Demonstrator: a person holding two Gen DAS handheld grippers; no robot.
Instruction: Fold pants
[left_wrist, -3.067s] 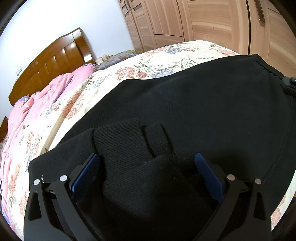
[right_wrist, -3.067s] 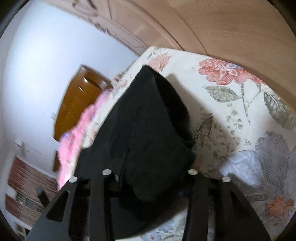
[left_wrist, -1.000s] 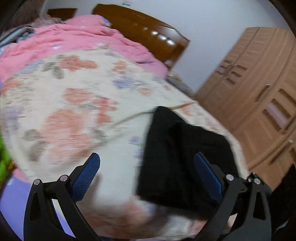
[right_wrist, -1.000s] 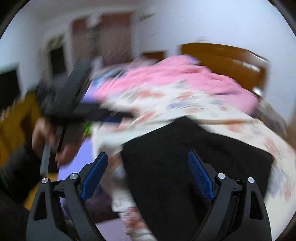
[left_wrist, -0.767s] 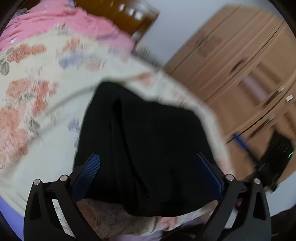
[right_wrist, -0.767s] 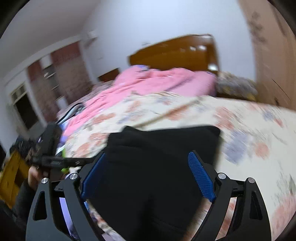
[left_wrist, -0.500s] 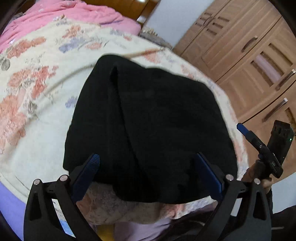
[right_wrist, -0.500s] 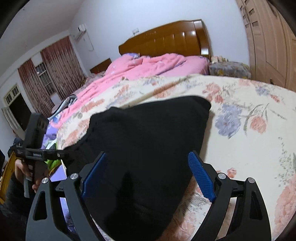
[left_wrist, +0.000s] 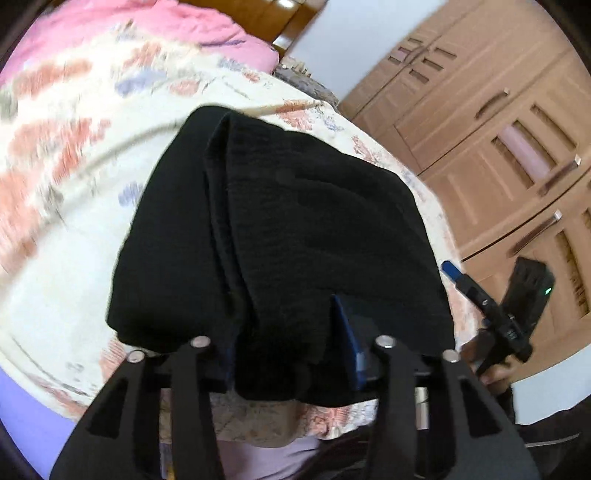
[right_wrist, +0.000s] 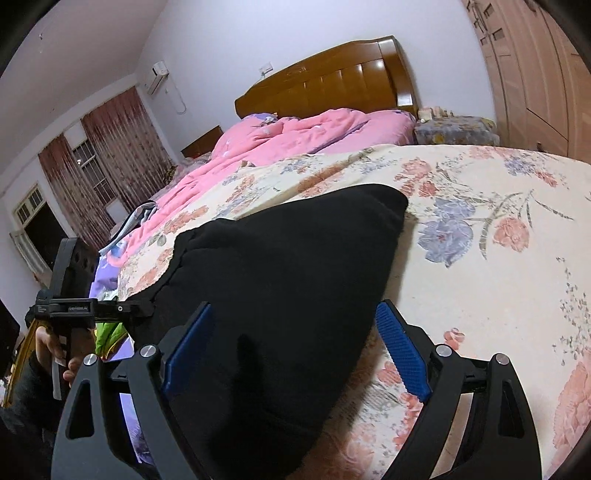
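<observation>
At bed (right_wrist: 480, 258) edge, L gripper (left_wrist: 291, 332) pinches pants (left_wrist: 295, 221) near hem; R gripper (right_wrist: 291, 339) wide, straddling them. Next fold: R must clamp too.

Matt black knit pants (left_wrist: 280, 229) (fuzzy), glossy wooden headboard (right_wrist: 332, 85), floral cloth bedspread (right_wrist: 498, 229).
</observation>
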